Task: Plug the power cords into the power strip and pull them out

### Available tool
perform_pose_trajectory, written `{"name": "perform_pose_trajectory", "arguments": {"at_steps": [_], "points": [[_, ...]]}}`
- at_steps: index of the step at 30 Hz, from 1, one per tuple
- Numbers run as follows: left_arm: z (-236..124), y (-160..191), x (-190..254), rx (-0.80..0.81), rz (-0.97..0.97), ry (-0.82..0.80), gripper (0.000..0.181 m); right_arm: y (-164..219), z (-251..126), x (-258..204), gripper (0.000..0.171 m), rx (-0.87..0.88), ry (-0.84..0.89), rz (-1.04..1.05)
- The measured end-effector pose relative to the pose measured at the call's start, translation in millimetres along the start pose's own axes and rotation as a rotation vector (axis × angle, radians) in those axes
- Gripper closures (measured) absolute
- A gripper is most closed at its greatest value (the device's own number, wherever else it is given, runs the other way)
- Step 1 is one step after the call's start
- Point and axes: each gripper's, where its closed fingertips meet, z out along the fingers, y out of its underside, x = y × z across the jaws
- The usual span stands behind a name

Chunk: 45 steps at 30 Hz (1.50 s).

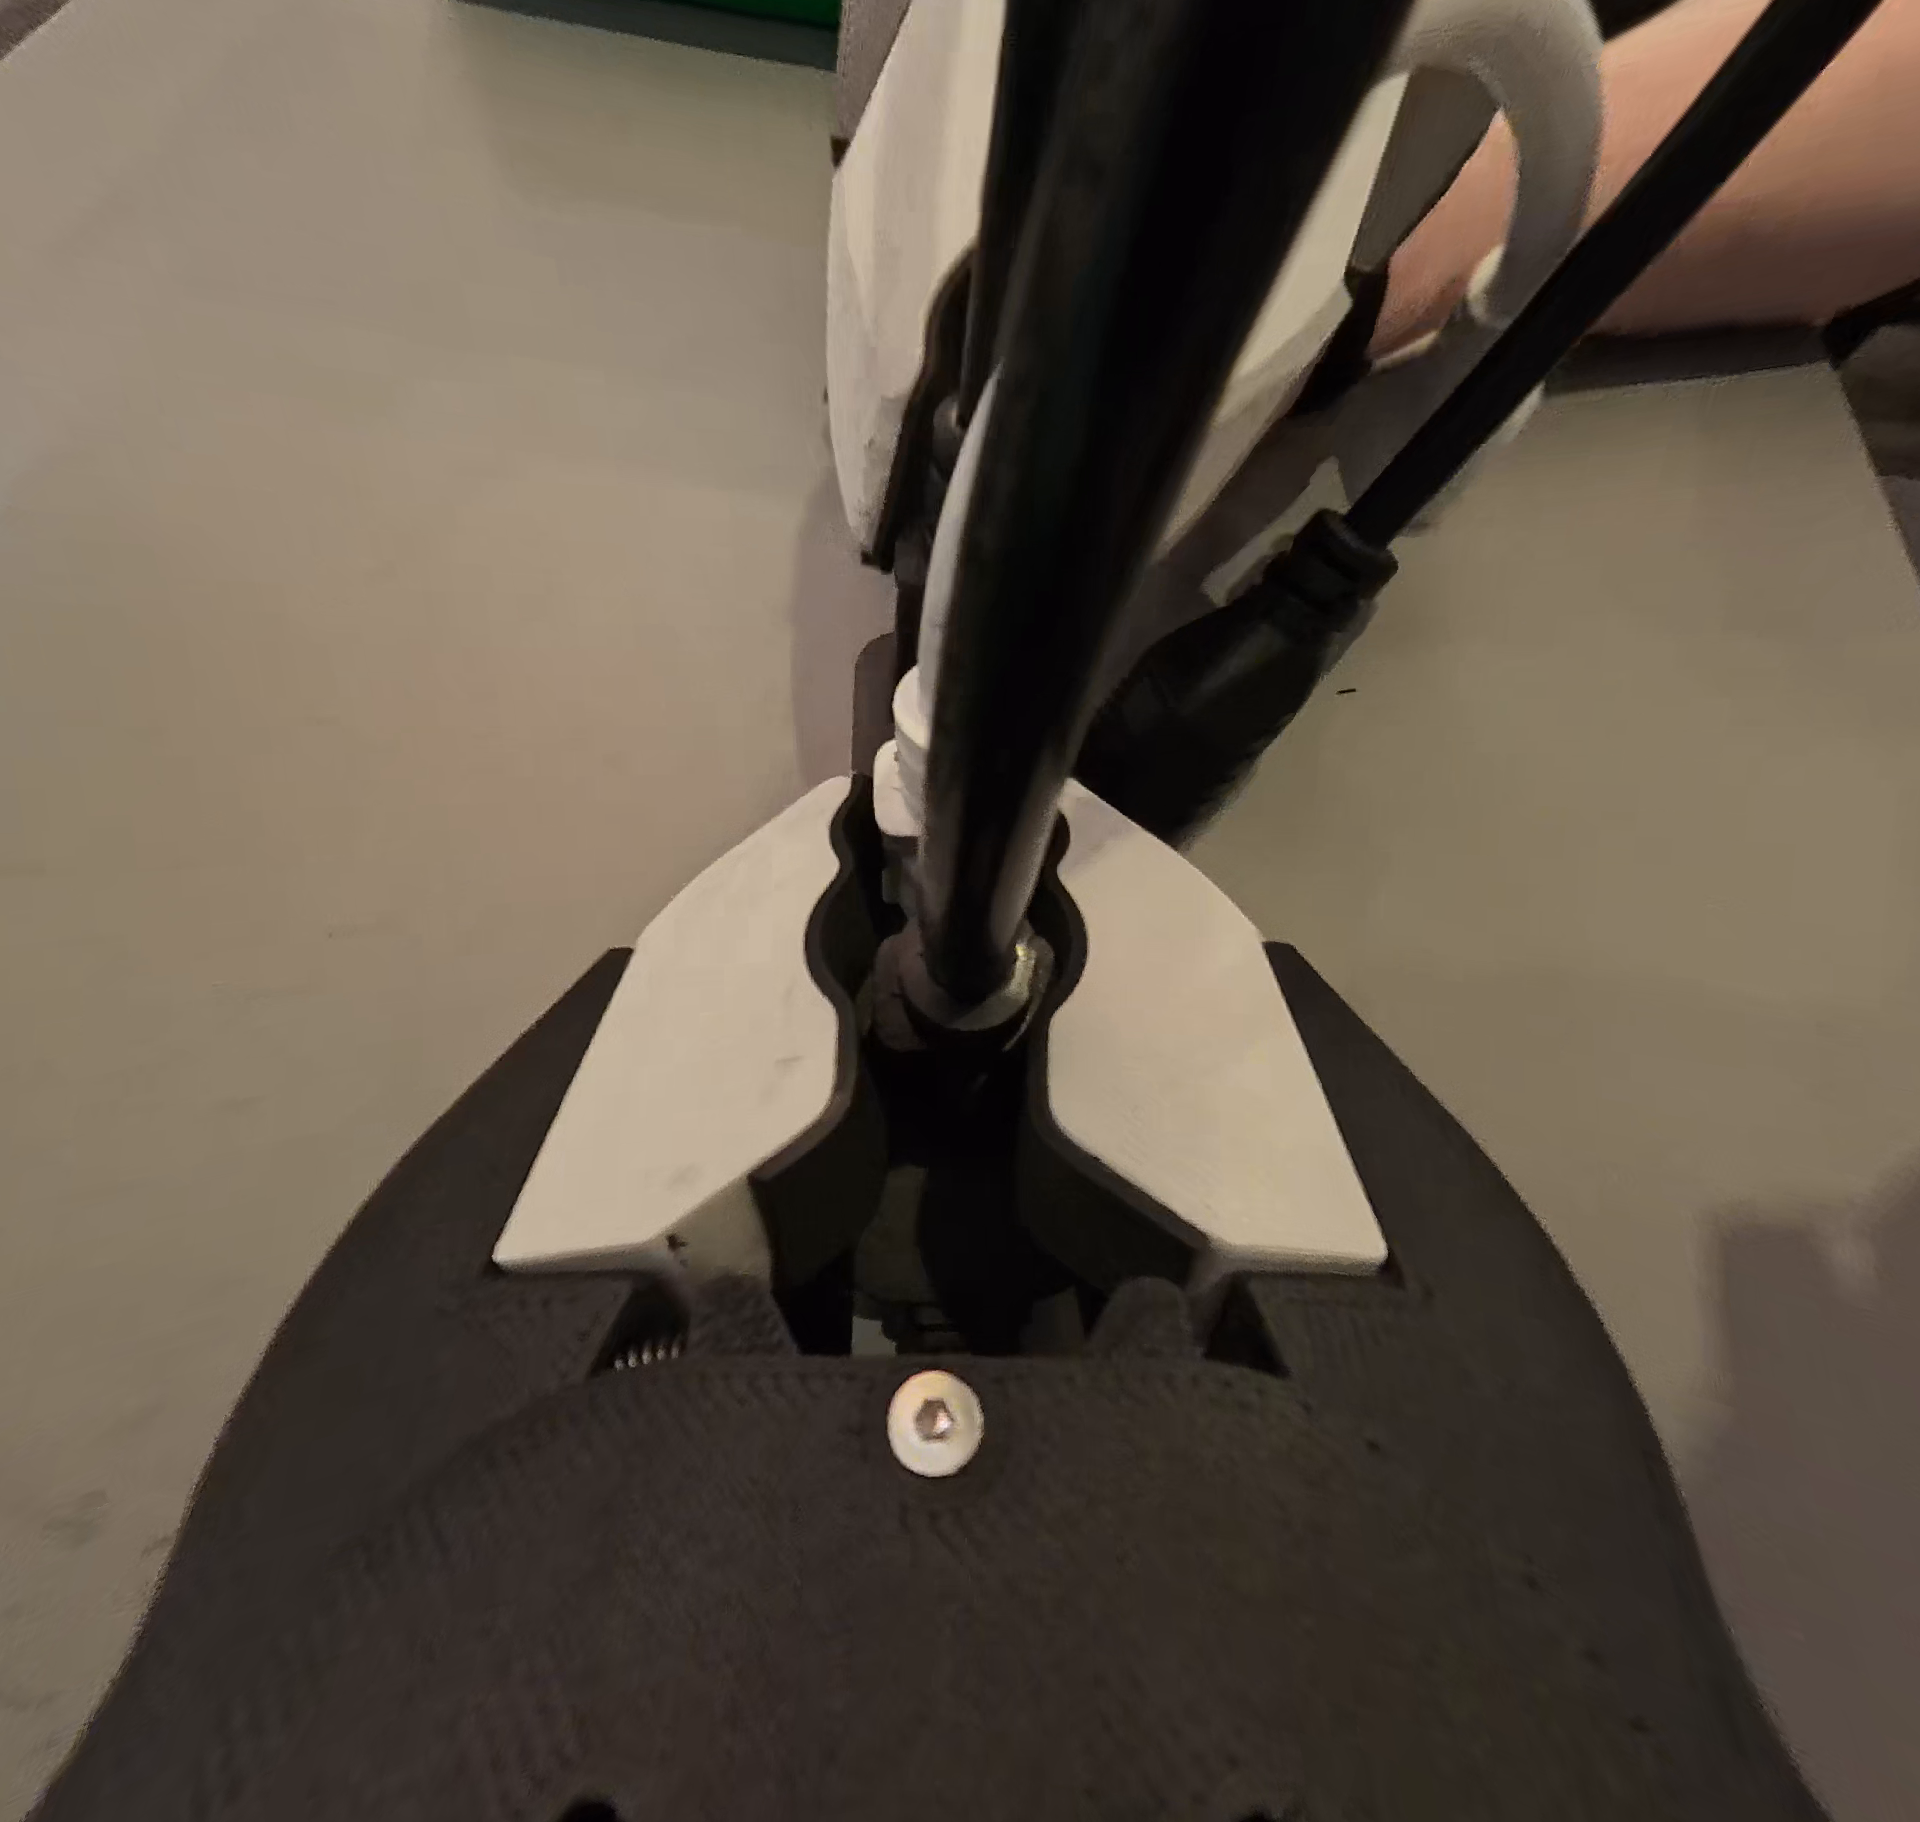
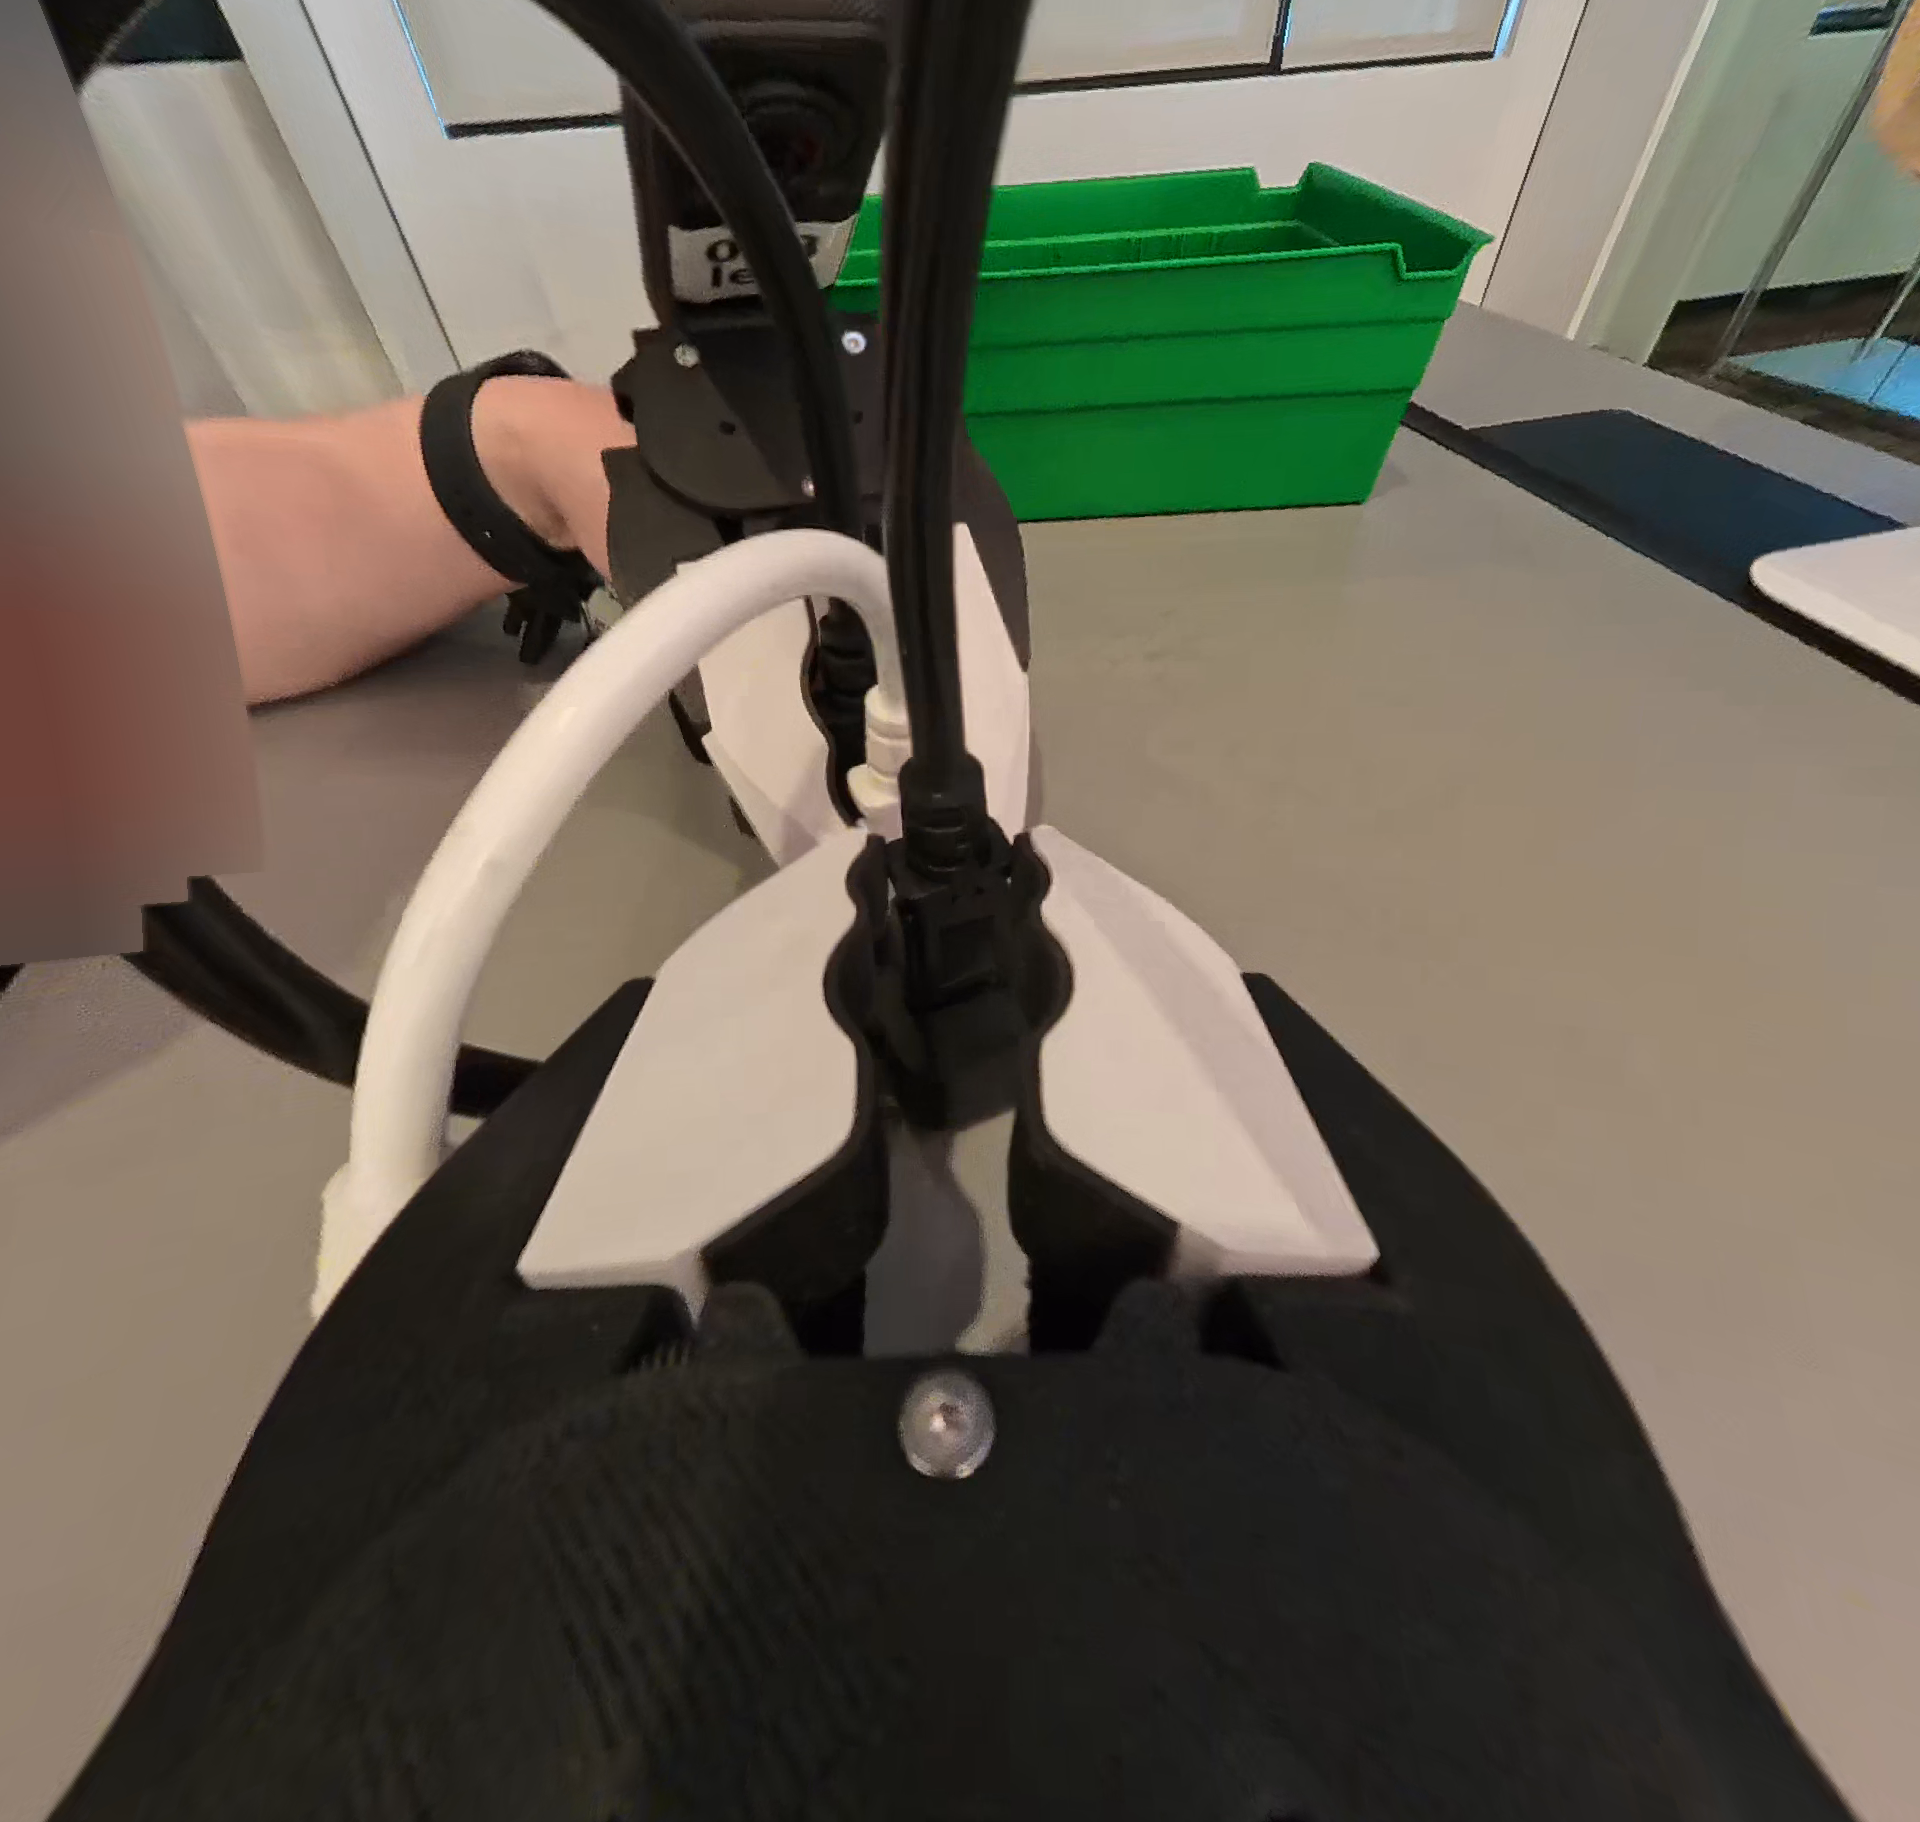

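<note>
Both sets of fingers pinching plugs — right gripper (image 2: 951, 941) on black plug (image 2: 951, 951), left gripper (image 1: 956, 899) on cords (image 1: 1049, 422) — power strip unseen, progress unclear.

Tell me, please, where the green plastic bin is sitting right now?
In the right wrist view the green plastic bin stands on the grey table, at its far edge right of centre, behind the left gripper.

Glossy black cord (image 2: 940, 422); matt table (image 2: 1455, 837); seemingly plastic bin (image 2: 1195, 401).

Both wrist views sit low over the table (image 2: 1455, 837), facing each other closely, sharing the green bin (image 2: 1195, 370)
</note>
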Motion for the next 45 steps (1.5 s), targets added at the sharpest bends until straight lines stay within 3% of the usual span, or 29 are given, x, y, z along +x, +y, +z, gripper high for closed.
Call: {"name": "perform_pose_trajectory", "arguments": {"at_steps": [2,3,5,6,8,12,18,23,27,31,35,38,40,42,45], "points": [[-2,3,-1,-0.008,0.025,-0.014,0.153,-65,-42,25,0.148,0.412,0.067,0.115],[0,2,-2,-0.013,0.018,-0.020,0.153,-73,-56,41,0.149,0.462,0.093,0.176],[1,1,-2,-0.018,0.023,-0.033,0.153,-32,-35,38,0.148,0.187,0.107,0.124],[1,1,-2,-0.020,0.023,-0.030,0.153,-27,-27,28,0.148,0.133,0.080,0.067],[1,1,-1,-0.018,0.027,-0.035,0.153,-29,-21,20,0.148,0.099,0.060,-0.008],[0,0,0,-0.020,0.071,-0.052,0.154,-31,-33,34,0.148,0.115,0.070,0.104],[0,0,0,-0.019,0.068,-0.047,0.154,-96,-76,43,0.149,0.155,0.136,0.103],[0,0,0,-0.017,0.067,-0.052,0.155,-173,-137,63,0.148,0.021,0.311,0.000],[0,0,0,-0.017,0.068,-0.052,0.155,-196,-193,89,0.149,-0.201,0.380,0.130],[0,0,0,-0.017,0.059,-0.048,0.155,-157,-244,132,0.147,-0.340,0.497,0.353],[0,-1,0,-0.016,0.067,-0.051,0.155,-77,-262,162,0.147,-0.365,0.460,0.714],[-1,-1,0,-0.016,0.078,-0.059,0.155,-7,-281,192,0.146,-0.414,0.552,0.928],[-4,0,-1,-0.040,0.088,-0.080,0.155,15,-288,199,0.142,-0.391,0.543,1.069],[-10,-8,-5,-0.041,0.066,-0.116,0.147,23,-299,202,0.142,-0.400,0.568,1.079],[-33,-33,1,0.083,0.034,-0.096,0.140,21,-313,195,0.135,-0.495,0.628,0.956]]}}
